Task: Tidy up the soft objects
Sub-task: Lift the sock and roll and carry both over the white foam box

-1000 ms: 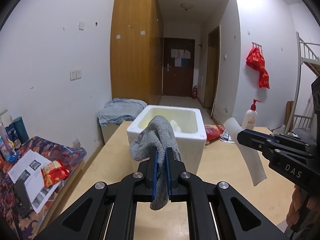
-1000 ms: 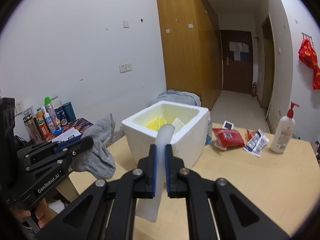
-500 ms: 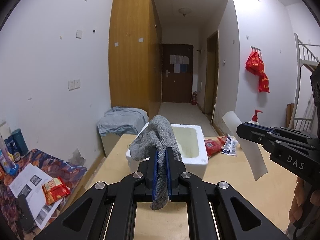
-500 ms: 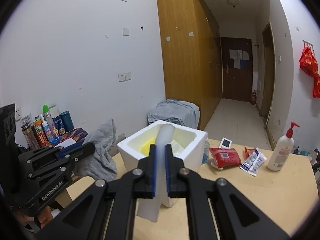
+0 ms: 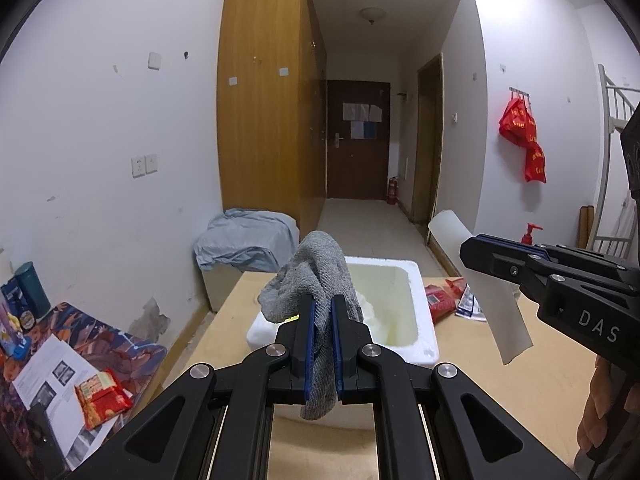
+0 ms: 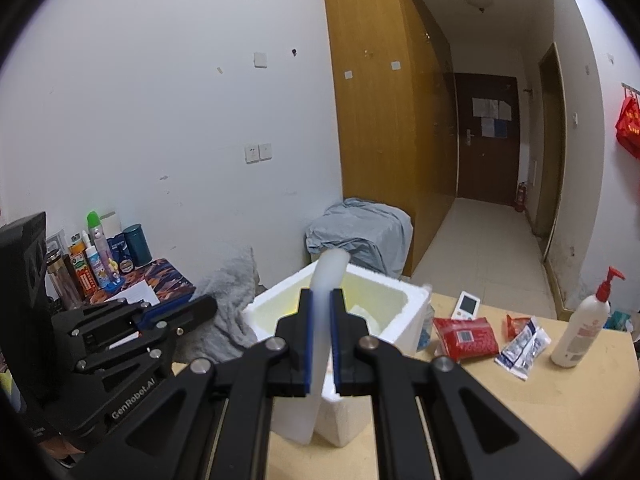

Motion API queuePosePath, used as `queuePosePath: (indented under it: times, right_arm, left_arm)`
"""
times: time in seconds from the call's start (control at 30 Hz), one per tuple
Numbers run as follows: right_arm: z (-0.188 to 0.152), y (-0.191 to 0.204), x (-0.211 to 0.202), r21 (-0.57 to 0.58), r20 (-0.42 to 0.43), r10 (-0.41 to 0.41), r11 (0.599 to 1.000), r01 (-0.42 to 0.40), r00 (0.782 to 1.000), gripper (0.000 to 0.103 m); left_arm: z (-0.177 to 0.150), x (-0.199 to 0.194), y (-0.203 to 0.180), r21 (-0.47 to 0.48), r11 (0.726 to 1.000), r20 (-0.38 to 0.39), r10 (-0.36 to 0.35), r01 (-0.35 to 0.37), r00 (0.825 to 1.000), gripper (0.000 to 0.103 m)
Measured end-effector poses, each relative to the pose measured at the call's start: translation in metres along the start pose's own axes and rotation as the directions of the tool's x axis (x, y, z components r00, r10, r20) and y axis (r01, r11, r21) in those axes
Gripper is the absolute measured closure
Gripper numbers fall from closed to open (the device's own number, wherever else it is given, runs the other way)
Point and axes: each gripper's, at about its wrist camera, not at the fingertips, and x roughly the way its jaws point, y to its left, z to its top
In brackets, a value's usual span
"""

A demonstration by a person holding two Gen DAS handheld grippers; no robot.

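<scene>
My left gripper [image 5: 322, 312] is shut on a grey knitted sock [image 5: 316, 276] that bunches above the blue pads and hangs below them. It is held in the air before a white foam box [image 5: 412, 280] on the wooden table [image 5: 460, 364]. My right gripper [image 6: 321, 304] is shut on a pale translucent soft strip [image 6: 326, 276], also raised in front of the foam box [image 6: 404, 304]. In the left wrist view the right gripper [image 5: 470, 248] shows at the right with the strip [image 5: 496, 312]. The right wrist view shows the sock [image 6: 232, 300] at the left gripper [image 6: 208, 304].
Red snack packets [image 6: 466, 338], small sachets [image 6: 524, 346], a white device [image 6: 467, 304] and a pump bottle [image 6: 584, 328] lie right of the box. A low side table [image 5: 60, 352] with bottles, papers and a snack pack stands left. A blue cloth covers a box [image 5: 248, 244] behind.
Both grippers have risen and drawn back from the foam box, which now looks smaller and lower in both views. The sock and the strip stay clamped as before.
</scene>
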Motion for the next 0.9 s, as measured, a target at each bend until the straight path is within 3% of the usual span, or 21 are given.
queuePosePath:
  times: [0.37, 0.9]
  right_arm:
    - [0.013, -0.014, 0.035, -0.004, -0.025, 0.02, 1.0, -0.02, 1.0, 0.093]
    - [0.018, -0.039, 0.063, 0.008, -0.04, 0.013, 1.0, -0.013, 0.999, 0.093]
  left_arm:
    - [0.019, 0.039, 0.001, 0.014, 1.0, -0.005, 0.0, 0.0, 1.0, 0.095]
    - [0.029, 0.106, -0.006, 0.021, 0.999, -0.071, -0.043, 0.044, 0.997, 0.095]
